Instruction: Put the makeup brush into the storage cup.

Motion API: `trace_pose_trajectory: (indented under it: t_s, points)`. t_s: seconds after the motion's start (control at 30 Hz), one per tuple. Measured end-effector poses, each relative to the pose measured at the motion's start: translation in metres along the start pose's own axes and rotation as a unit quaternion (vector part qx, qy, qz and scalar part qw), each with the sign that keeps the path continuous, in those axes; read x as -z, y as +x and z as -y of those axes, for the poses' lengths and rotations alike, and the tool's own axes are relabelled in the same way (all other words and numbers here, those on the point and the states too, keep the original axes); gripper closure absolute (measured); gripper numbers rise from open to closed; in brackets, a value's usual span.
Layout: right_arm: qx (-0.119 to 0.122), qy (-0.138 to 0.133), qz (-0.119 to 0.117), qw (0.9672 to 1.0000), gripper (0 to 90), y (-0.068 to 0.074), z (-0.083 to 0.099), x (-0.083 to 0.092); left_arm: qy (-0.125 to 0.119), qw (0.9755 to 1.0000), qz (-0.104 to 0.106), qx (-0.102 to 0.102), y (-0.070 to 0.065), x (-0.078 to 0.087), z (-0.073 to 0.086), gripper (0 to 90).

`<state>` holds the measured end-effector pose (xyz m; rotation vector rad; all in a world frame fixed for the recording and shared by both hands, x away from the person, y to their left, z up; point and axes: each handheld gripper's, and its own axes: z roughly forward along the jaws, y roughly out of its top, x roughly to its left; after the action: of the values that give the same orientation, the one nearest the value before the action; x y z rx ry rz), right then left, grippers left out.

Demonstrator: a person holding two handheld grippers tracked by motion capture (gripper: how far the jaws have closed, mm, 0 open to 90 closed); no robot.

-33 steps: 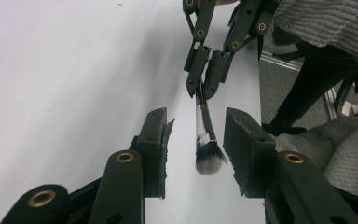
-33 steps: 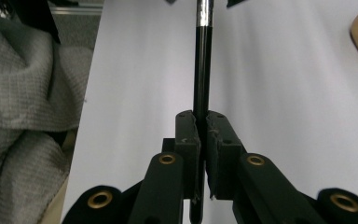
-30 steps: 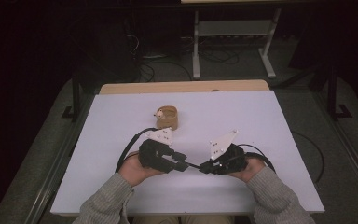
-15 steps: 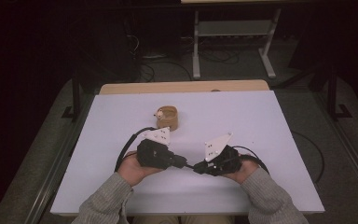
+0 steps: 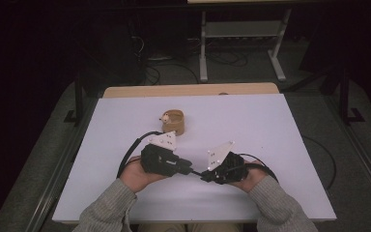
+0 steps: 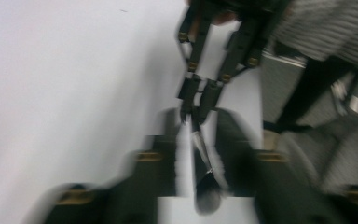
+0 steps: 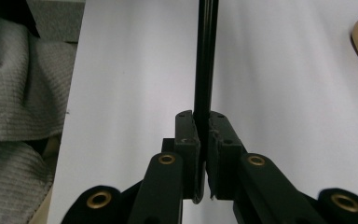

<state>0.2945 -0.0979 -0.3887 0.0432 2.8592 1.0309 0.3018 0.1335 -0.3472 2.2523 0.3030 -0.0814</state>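
at the near edge of the white table (image 5: 280,125), the right tongs (image 5: 206,176) are pressed together on a thin black pen (image 7: 205,70), its slim shaft running straight out from their tips. the left tongs (image 5: 192,171) point at them, just opening with the pen's blurred other end lying between their jaws (contact unclear). farther back, well apart, stands a small tan holder (image 5: 174,121)
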Motion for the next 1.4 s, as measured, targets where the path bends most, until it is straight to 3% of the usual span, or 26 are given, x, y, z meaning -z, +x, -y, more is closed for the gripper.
trace_pose_trajectory:
  t_s: [0.03,0.07,0.1,0.13,0.17,0.2,0.23,0.3,0.33,0.4,0.43,0.47,0.6,0.63,0.8,0.9,1.03,1.07,1.2,1.23,1.27,1.33,1.4]
  points:
    - [-0.010,-0.016,0.002,0.9998,82.8,-0.002,0.002,0.003,-0.005,1.0000,-0.001,0.004,0.001,0.001,0.001,61.4]
    - [-0.010,-0.016,0.002,0.9998,82.8,-0.002,0.002,0.003,-0.007,1.0000,-0.003,0.005,0.002,0.002,0.001,61.4]
    - [-0.026,-0.041,0.005,0.9988,82.9,-0.006,0.006,0.008,-0.012,0.9999,-0.001,0.011,0.004,0.004,0.002,60.3]
    - [-0.026,-0.041,0.005,0.9988,82.9,-0.006,0.006,0.008,-0.015,0.9998,0.000,0.014,0.004,0.004,0.003,60.3]
    - [-0.042,-0.062,0.004,0.9972,82.9,-0.008,0.008,0.011,-0.023,0.9996,0.002,0.015,0.005,0.005,0.002,60.5]
    - [-0.042,-0.062,0.004,0.9972,82.9,-0.008,0.008,0.011,-0.023,0.9996,0.002,0.015,0.005,0.005,0.002,61.7]
    - [-0.064,-0.080,0.004,0.9947,82.9,-0.008,0.007,0.012,-0.029,0.9995,0.004,0.014,0.005,0.005,0.002,63.6]
    - [-0.064,-0.085,0.005,0.9944,82.8,-0.008,0.006,0.011,-0.035,0.9993,0.005,0.013,0.005,0.005,0.001,64.3]
    - [-0.066,-0.095,0.003,0.9933,82.8,-0.008,0.004,0.009,-0.039,0.9991,0.007,0.016,0.005,0.005,0.000,69.3]
    - [-0.070,-0.098,0.001,0.9927,82.8,-0.007,0.003,0.008,-0.042,0.9989,0.005,0.018,0.005,0.006,0.000,72.1]
    - [-0.063,-0.098,0.001,0.9933,82.7,-0.007,0.001,0.005,-0.049,0.9984,0.008,0.027,0.007,0.007,0.001,79.6]
    - [-0.063,-0.098,0.001,0.9933,82.7,-0.007,0.001,0.005,-0.049,0.9984,0.008,0.027,0.007,0.007,0.001,81.7]
    - [-0.064,-0.099,0.002,0.9930,81.4,-0.005,-0.001,0.001,-0.041,0.9987,0.011,0.027,0.007,0.008,0.002,83.1]
    - [-0.063,-0.081,0.009,0.9947,74.8,-0.005,-0.002,-0.001,-0.038,0.9989,0.014,0.025,0.007,0.008,0.002,83.4]
    - [-0.053,-0.048,0.024,0.9971,65.0,-0.003,-0.003,-0.003,-0.026,0.9993,0.012,0.025,0.007,0.008,0.003,83.5]
    - [-0.047,-0.048,0.025,0.9974,65.8,-0.003,-0.005,-0.003,-0.016,0.9996,0.010,0.021,0.007,0.006,0.002,83.5]
    - [-0.048,-0.047,0.015,0.9977,75.2,-0.004,-0.007,-0.003,-0.010,0.9998,0.008,0.016,0.006,0.004,0.001,83.6]
    - [-0.048,-0.045,0.003,0.9978,81.2,-0.004,-0.007,-0.005,-0.011,0.9997,0.008,0.019,0.006,0.004,0.001,83.5]
    - [-0.052,-0.046,-0.005,0.9975,82.7,-0.004,-0.008,-0.007,-0.015,0.9996,0.010,0.021,0.006,0.004,0.001,83.1]
    - [-0.052,-0.052,-0.007,0.9973,82.9,-0.005,-0.007,-0.008,-0.018,0.9995,0.008,0.024,0.006,0.004,0.001,82.7]
    - [-0.062,-0.065,-0.012,0.9959,83.0,-0.006,-0.006,-0.008,-0.027,0.9991,0.004,0.032,0.008,0.006,0.001,76.3]
    - [-0.077,-0.079,-0.016,0.9938,83.0,-0.007,-0.006,-0.007,-0.033,0.9988,0.001,0.037,0.010,0.007,0.001,75.5]
    - [-0.077,-0.082,-0.014,0.9935,83.0,-0.008,-0.006,-0.008,-0.036,0.9986,0.001,0.039,0.011,0.008,0.001,75.6]
